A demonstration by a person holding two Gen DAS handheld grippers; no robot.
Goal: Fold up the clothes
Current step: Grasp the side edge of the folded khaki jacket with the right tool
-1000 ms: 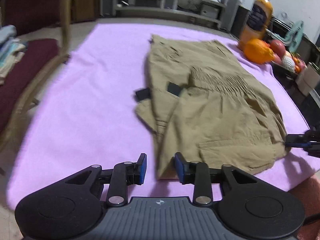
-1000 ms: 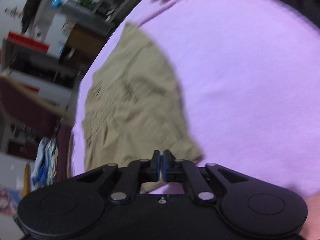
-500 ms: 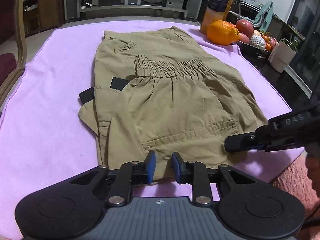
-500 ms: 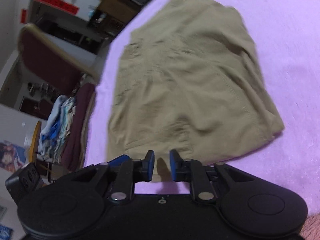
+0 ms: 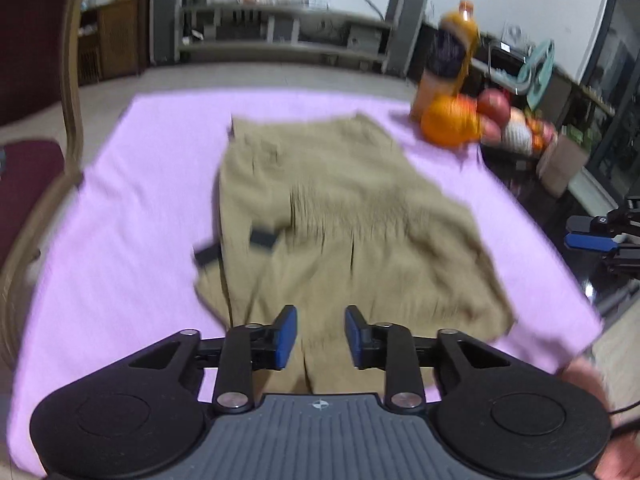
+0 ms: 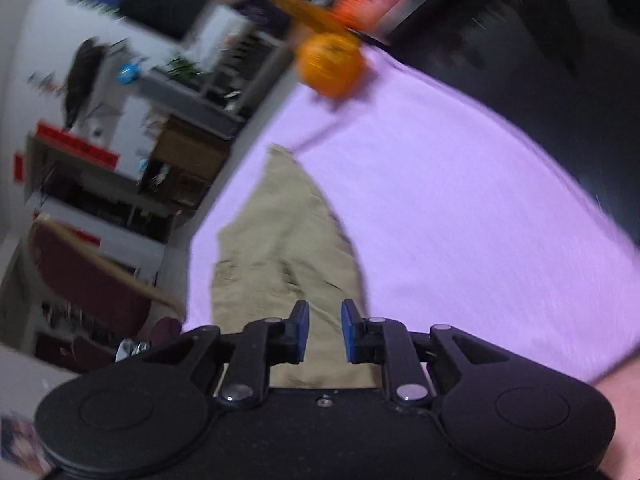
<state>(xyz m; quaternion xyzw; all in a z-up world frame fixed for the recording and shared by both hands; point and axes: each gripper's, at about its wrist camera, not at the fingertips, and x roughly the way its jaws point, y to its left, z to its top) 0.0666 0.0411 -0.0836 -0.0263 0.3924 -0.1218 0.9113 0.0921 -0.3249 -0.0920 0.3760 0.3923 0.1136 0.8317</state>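
One khaki shorts (image 5: 340,216), two parted tongs (image 5: 321,336)

My left tongs (image 5: 321,336) opened wider than half a second ago, nothing between the pads, and pulled back so more of the khaki shorts (image 5: 344,216) shows. My right tongs (image 6: 323,332) also spread wider, swung off the shorts' near hem and out toward the desk's right edge. Shorts' near right corner now lies looser, not as flat.
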